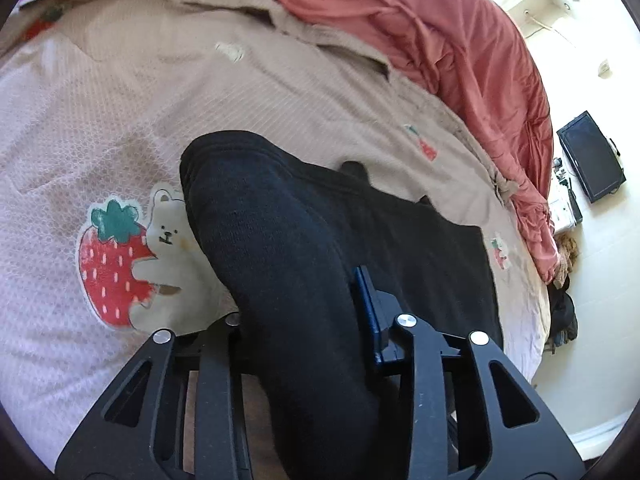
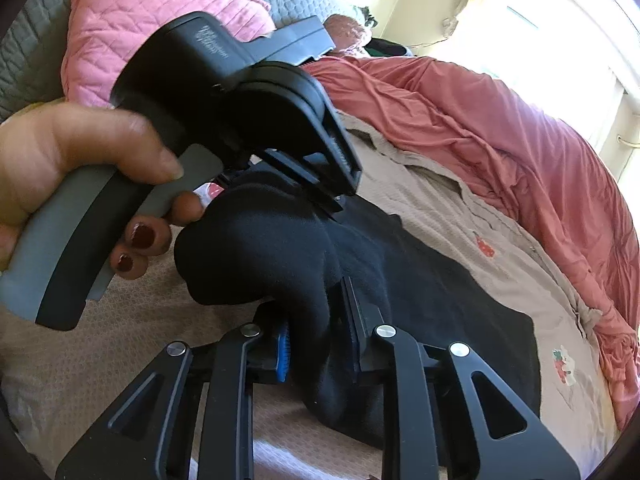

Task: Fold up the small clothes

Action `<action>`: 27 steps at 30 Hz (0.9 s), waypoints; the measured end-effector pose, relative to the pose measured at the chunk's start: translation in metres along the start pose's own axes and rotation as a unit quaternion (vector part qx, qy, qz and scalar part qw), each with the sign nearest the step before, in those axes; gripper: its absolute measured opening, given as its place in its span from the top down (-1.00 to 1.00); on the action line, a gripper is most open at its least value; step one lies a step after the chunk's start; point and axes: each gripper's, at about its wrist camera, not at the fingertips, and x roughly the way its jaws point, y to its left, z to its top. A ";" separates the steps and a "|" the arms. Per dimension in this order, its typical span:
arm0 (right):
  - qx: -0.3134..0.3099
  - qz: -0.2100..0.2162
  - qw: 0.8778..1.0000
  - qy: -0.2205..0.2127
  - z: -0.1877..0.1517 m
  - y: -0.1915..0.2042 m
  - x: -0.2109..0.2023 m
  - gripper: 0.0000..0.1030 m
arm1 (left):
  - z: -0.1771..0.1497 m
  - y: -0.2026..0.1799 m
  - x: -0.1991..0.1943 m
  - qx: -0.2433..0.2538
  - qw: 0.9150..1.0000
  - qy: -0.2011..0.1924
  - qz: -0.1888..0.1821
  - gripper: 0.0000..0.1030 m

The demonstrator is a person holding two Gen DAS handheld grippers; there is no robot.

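Observation:
A black knit garment (image 1: 420, 232) lies spread on a beige bedspread (image 1: 120, 120), with its near edge lifted. In the left wrist view a bunched fold of it runs up between the fingers of my left gripper (image 1: 304, 304), which is shut on it; the blue pad (image 1: 366, 300) presses its right side and the cloth hides the other finger. In the right wrist view my right gripper (image 2: 316, 332) is shut on another fold of the black garment (image 2: 440, 300), its blue pads (image 2: 283, 350) squeezing the cloth. A hand (image 2: 80, 152) holds the left gripper (image 2: 330, 202) just above and behind.
The bedspread carries a strawberry-and-bear print (image 1: 128, 264). A coral duvet (image 1: 460, 60) is heaped along the far right of the bed. A pink quilted pillow (image 2: 140, 28) leans at the headboard. Beyond the bed edge are a pale floor and a dark screen (image 1: 592, 160).

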 end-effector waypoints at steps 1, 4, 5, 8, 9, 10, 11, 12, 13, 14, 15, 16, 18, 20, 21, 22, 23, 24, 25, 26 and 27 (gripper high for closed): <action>0.004 -0.001 1.000 -0.002 -0.001 -0.003 -0.004 0.63 | -0.003 -0.005 -0.004 -0.006 1.000 -0.008 -0.007 0.53; 0.023 0.002 1.000 -0.004 -0.005 -0.015 -0.014 0.66 | -0.011 -0.016 -0.013 -0.018 0.999 -0.026 -0.019 0.54; 0.028 0.002 1.000 -0.004 -0.006 -0.019 -0.017 0.68 | -0.014 -0.020 -0.015 -0.021 0.999 -0.027 -0.020 0.54; 0.040 -0.001 0.999 -0.007 -0.011 -0.034 -0.030 0.72 | -0.019 -0.035 -0.013 -0.026 0.999 -0.026 -0.016 0.54; 0.045 -0.002 0.999 -0.009 -0.012 -0.040 -0.033 0.72 | -0.019 -0.040 -0.012 -0.024 0.999 -0.026 -0.012 0.54; 0.050 -0.002 0.999 -0.009 -0.014 -0.046 -0.035 0.72 | -0.019 -0.045 -0.012 -0.023 0.999 -0.026 -0.009 0.54; 0.058 -0.002 0.998 -0.010 -0.016 -0.052 -0.038 0.72 | -0.018 -0.053 -0.010 -0.024 0.999 -0.025 -0.009 0.54; 0.070 0.001 0.998 -0.011 -0.018 -0.061 -0.041 0.72 | -0.018 -0.060 -0.010 -0.027 0.999 -0.025 -0.010 0.54; 0.078 0.001 0.997 -0.012 -0.020 -0.068 -0.044 0.72 | -0.016 -0.070 -0.007 -0.027 0.999 -0.024 -0.009 0.54; 0.086 0.002 0.996 -0.013 -0.022 -0.074 -0.046 0.72 | -0.015 -0.079 -0.005 -0.022 0.999 -0.024 -0.004 0.54; 0.095 0.002 0.995 -0.013 -0.024 -0.082 -0.049 0.72 | -0.015 -0.087 -0.003 -0.017 1.000 -0.023 0.000 0.54; 0.104 0.002 0.995 -0.014 -0.026 -0.090 -0.051 0.72 | -0.013 -0.101 0.002 -0.008 1.000 -0.021 0.006 0.54; 0.122 0.000 0.992 -0.016 -0.032 -0.104 -0.057 0.72 | -0.011 -0.119 0.007 0.005 1.000 -0.015 0.013 0.54; 0.140 -0.003 0.990 -0.016 -0.041 -0.119 -0.061 0.72 | -0.009 -0.142 0.017 0.020 1.000 -0.008 0.021 0.54; 0.149 -0.006 0.989 -0.016 -0.046 -0.128 -0.064 0.72 | -0.009 -0.154 0.023 0.029 0.999 -0.003 0.025 0.54; 0.158 -0.007 0.987 -0.016 -0.051 -0.135 -0.066 0.72 | -0.009 -0.165 0.030 0.037 0.999 0.002 0.029 0.54; 0.168 -0.007 0.986 -0.015 -0.055 -0.141 -0.068 0.72 | -0.010 -0.174 0.036 0.045 0.998 0.006 0.032 0.54; 0.181 -0.006 0.983 -0.012 -0.060 -0.149 -0.069 0.72 | -0.011 -0.181 0.042 0.049 0.998 0.008 0.035 0.54; 0.190 -0.006 0.982 -0.009 -0.063 -0.155 -0.068 0.72 | -0.012 -0.191 0.050 0.055 0.998 0.014 0.041 0.54; 0.202 -0.007 0.979 -0.005 -0.068 -0.163 -0.068 0.72 | -0.012 -0.197 0.055 0.057 0.997 0.017 0.044 0.53; 0.217 -0.007 0.976 -0.002 -0.073 -0.171 -0.069 0.72 | -0.014 -0.203 0.061 0.060 0.997 0.021 0.048 0.52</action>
